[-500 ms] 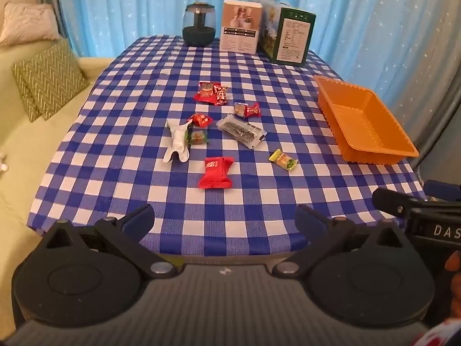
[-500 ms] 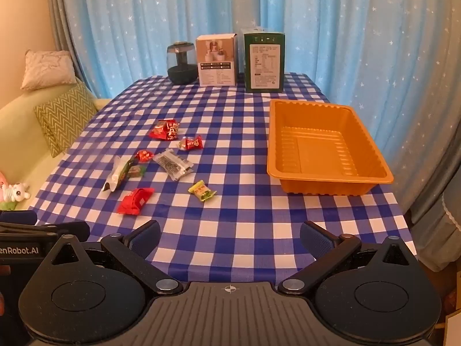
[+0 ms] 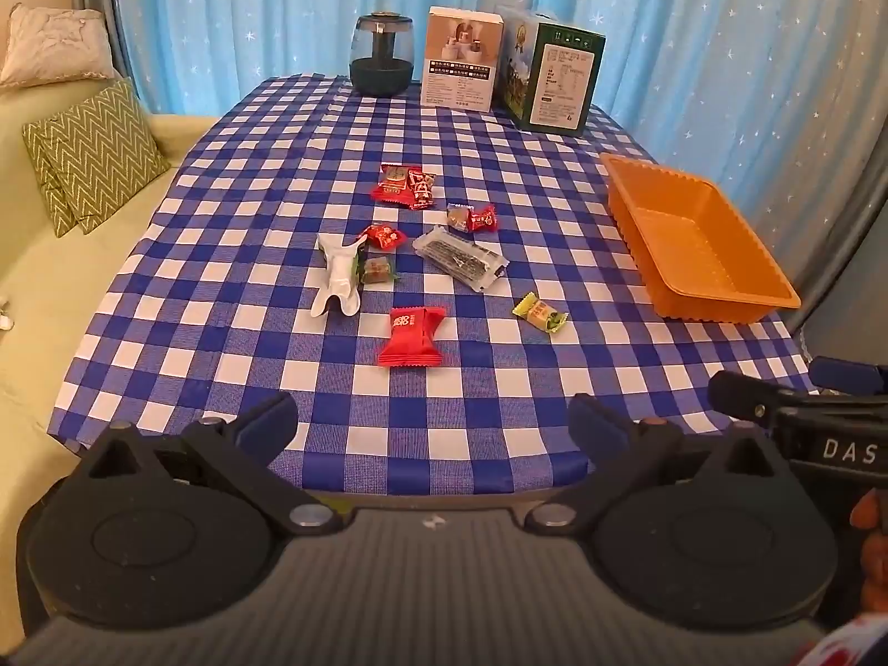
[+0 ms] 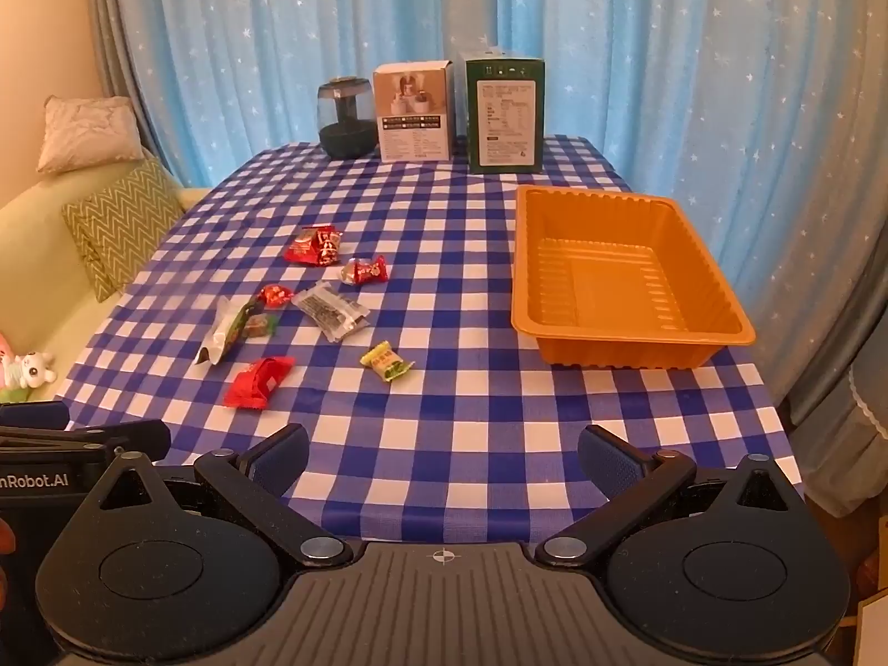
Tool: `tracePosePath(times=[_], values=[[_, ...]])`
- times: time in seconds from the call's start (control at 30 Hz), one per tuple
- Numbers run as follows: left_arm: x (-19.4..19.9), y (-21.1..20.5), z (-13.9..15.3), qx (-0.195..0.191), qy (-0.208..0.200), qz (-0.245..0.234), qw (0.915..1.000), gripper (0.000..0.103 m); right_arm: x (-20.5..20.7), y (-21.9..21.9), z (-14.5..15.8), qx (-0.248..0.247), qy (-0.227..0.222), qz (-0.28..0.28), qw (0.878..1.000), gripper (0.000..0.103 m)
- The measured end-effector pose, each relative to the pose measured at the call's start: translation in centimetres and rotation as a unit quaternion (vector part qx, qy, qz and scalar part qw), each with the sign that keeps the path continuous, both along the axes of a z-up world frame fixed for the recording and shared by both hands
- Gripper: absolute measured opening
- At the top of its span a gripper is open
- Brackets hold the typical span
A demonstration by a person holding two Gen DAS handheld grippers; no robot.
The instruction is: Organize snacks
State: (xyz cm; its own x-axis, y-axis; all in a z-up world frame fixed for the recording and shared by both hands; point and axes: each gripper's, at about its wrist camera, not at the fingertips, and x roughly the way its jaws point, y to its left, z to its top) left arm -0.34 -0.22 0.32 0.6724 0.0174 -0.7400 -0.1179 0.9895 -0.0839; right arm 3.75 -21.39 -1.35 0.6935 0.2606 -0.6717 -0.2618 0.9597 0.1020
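Room: pale green sofa (image 3: 33, 288) with a green zigzag cushion (image 3: 91, 152) at far left; blue star-print curtains (image 4: 638, 44) behind.
Surface: table under a blue-and-white checked cloth (image 4: 455, 422), lying flat, a little wrinkled.
Back edge: dark round glass jar (image 4: 345, 123), white carton (image 4: 413, 111), green carton (image 4: 504, 114), all upright in a row.
Snacks: loose cluster left of centre. White crinkled foil pouch (image 3: 337, 273), long axis pointing away from the near edge; red glossy pillow-pack (image 3: 412, 337) nearest; clear sachet with dark contents (image 3: 460, 258) lying diagonally; small yellow-green wrapped sweet (image 3: 539, 313) off to the right, apart from the rest; red wrappers (image 3: 404, 186) farthest back.
Tray: orange ribbed plastic tray (image 4: 627, 277), rectangular, at right, long axis running front to back, holding nothing.
Left gripper (image 3: 433, 422): over the near edge, fingers spread fully, nothing between them.
Right gripper (image 4: 444, 458): likewise spread wide, gripping nothing.
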Motion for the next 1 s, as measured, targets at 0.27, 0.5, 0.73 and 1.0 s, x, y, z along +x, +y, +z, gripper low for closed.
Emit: tracePosePath(times=[0.27, 0.5, 0.73, 1.0], values=[[-0.19, 0.23, 0.5, -0.01, -0.01, 0.003, 0.9999, 0.103, 0.05, -0.06, 0.42, -0.002, 0.003, -0.004, 1.0, 0.103], [-0.38, 0.44, 0.31, -0.013, -0.012, 0.003, 0.9998, 0.103, 0.08, -0.03, 0.36, -0.001, 0.004, -0.004, 1.0, 0.103], [-0.35, 0.43, 0.38, -0.015, -0.012, 0.003, 0.9998, 0.103, 0.12, -0.19, 0.17, 0.0, 0.006, -0.006, 1.0, 0.103], [-0.36, 0.47, 0.5, -0.017, -0.014, 0.003, 0.9998, 0.103, 0.13, -0.2, 0.1, 0.0, 0.006, -0.006, 1.0, 0.103]])
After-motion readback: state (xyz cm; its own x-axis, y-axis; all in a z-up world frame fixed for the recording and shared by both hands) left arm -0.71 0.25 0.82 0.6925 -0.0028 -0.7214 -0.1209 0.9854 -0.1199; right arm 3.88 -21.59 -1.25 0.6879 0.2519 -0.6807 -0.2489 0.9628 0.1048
